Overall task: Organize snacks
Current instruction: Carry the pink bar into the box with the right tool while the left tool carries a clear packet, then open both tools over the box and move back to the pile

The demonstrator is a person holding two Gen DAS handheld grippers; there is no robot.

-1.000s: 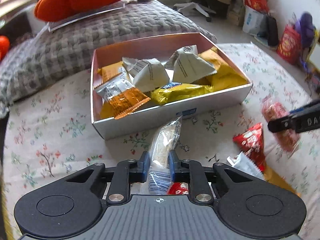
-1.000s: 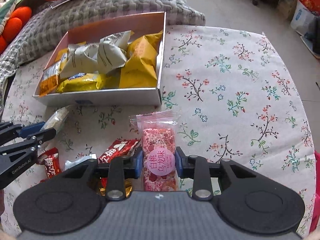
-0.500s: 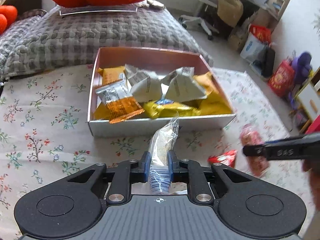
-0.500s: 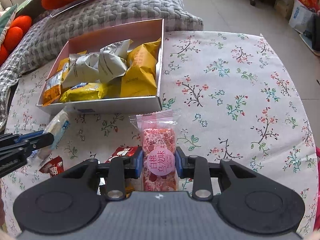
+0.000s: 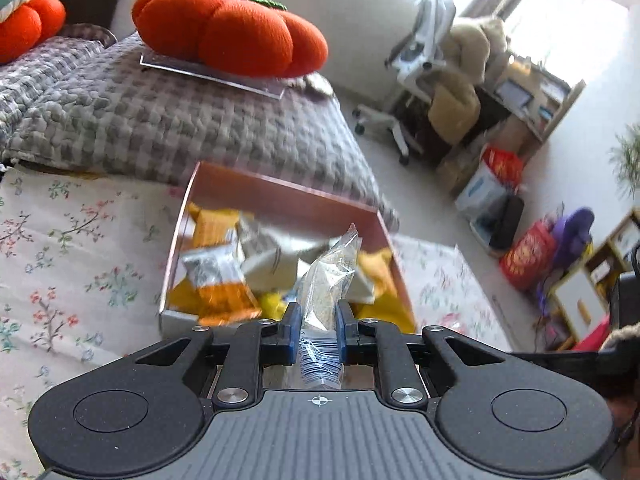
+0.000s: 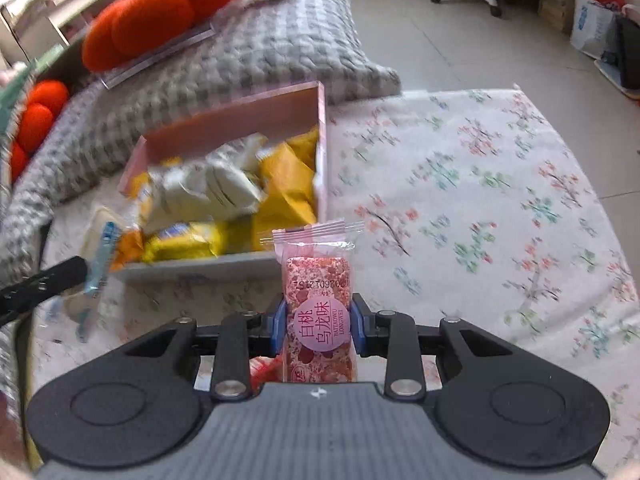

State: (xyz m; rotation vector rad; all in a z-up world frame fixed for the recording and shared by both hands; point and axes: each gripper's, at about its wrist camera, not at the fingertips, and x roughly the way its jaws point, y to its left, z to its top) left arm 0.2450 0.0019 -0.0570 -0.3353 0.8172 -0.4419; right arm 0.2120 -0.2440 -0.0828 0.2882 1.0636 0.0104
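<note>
A pink box (image 5: 280,196) (image 6: 322,128) holds several yellow, orange and white snack packets on the flowered cloth. My left gripper (image 5: 318,326) is shut on a clear packet of pale snack with a blue-printed end (image 5: 330,276), held above the box's near wall. My right gripper (image 6: 318,326) is shut on a pink snack bar with a round pink label (image 6: 318,300), just in front of the box's near right corner. In the right wrist view the left gripper's fingers (image 6: 44,280) and its clear packet (image 6: 100,248) show at the left, over the box's near left corner.
A grey checked cushion (image 5: 160,120) with orange pumpkin pillows (image 5: 228,32) lies behind the box. The flowered cloth (image 6: 480,200) stretches right of the box. An office chair (image 5: 408,80), bags and shelves stand on the floor beyond. A red wrapper (image 6: 264,368) peeks under my right gripper.
My left gripper has risen and rolled with the clear packet, now over the box's near edge. My right gripper has moved slightly closer to the box with the pink bar.
</note>
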